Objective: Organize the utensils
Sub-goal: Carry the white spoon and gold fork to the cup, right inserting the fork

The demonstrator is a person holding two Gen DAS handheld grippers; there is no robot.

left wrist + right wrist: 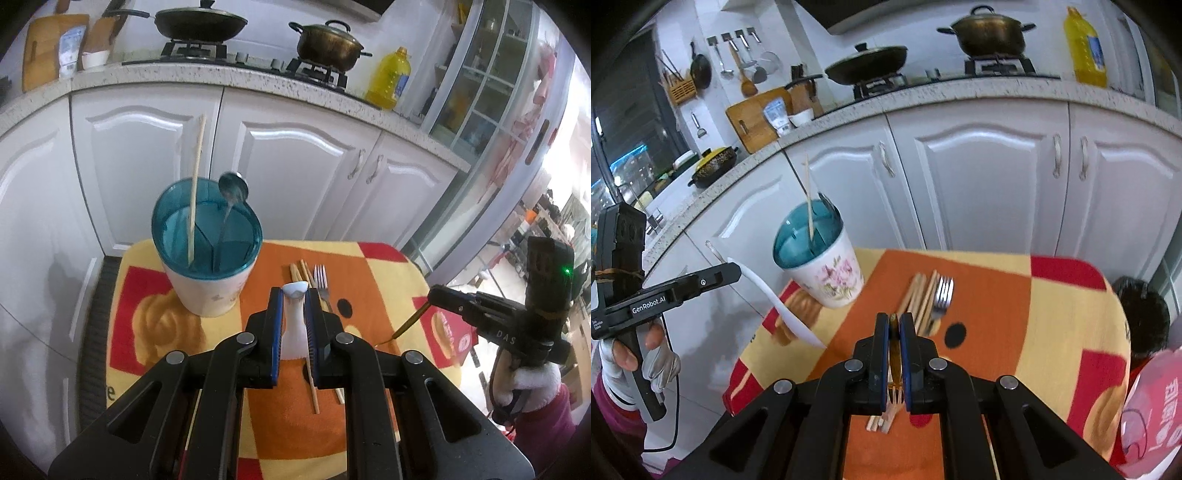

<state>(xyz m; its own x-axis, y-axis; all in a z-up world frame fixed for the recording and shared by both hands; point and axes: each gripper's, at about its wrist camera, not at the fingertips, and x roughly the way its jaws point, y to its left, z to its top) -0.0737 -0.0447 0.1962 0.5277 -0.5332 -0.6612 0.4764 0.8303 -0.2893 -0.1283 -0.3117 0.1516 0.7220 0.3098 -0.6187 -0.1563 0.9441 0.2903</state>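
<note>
- Utensil holder (207, 243), on the left of the cloth-covered table (369, 266): a teal divided insert in a white floral cup. It already holds one chopstick (195, 192) and a metal spoon (232, 192), each standing in its own compartment. I judge this part of the sorting done.
- Your left gripper (294, 295) is clenched on a white ceramic spoon (293, 321). The spoon is clear of the table, near the holder and not yet in it.
- Loose chopsticks (301, 271) and a silver fork (321, 278) lie side by side on the cloth, just right of the holder. They are still to be sorted.
- Your right gripper (894, 321) is clamped on a thin amber-coloured utensil (894, 354). Tines show below the pads, so it reads as a small fork; I cannot confirm more. It is held above the table, well apart from the holder.
- Progress, as judged: two items stowed, two in hand, several on the cloth. Roughly the middle of the job.
- Writing: "GenRobot.AI" is legible on the left gripper body (650, 306) in the right wrist view. "DAS" shows on the right gripper body (506, 338) in the left wrist view. The yellow oil bottle (389, 79) label and the red packaging at the far right are unreadable.
</note>
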